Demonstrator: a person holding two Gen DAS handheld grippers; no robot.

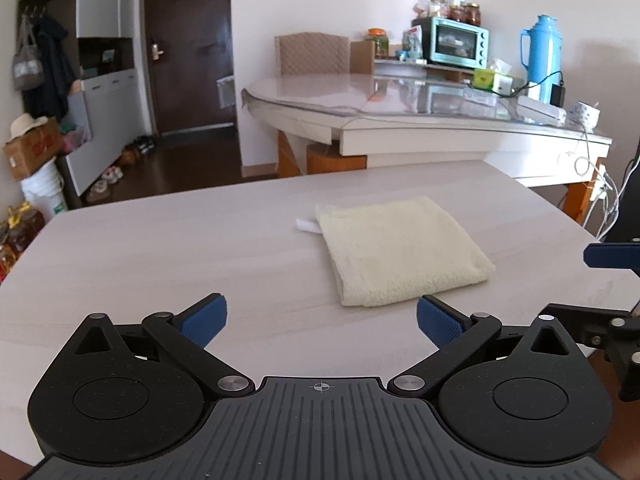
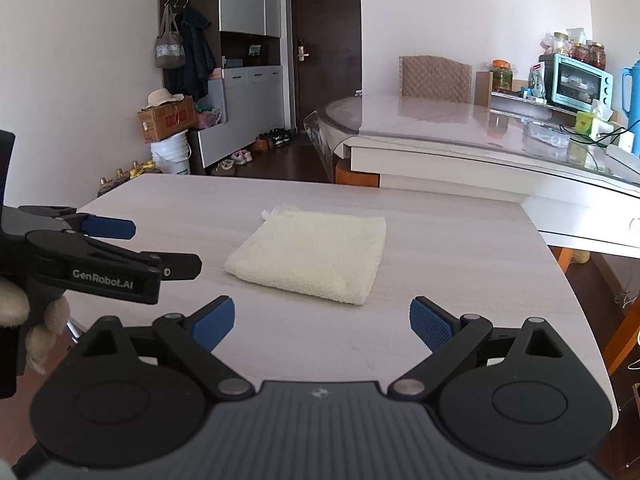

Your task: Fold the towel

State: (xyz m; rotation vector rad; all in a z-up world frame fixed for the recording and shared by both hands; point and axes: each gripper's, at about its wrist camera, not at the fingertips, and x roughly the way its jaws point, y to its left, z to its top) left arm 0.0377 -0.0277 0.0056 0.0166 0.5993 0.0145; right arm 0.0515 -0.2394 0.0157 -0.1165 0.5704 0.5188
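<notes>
Cream terry towel (image 1: 402, 252) sits folded into a thick, neat rectangle, lying flat at mid-frame. A small white tag (image 1: 306, 225) pokes out at its far left corner.

The left gripper (image 1: 322, 322) is held level, its two blue-padded fingers (image 1: 204, 320) spread wide apart with nothing between them. The right gripper (image 2: 322, 322) is posed the same way, jaws wide and empty, blue pads (image 2: 432, 324) facing inward. The two grippers are side by side, close together, both pointing forward. In the right wrist view the left gripper shows side-on, and a hand (image 2: 36, 320) in a pale fuzzy glove wraps its handle.
</notes>
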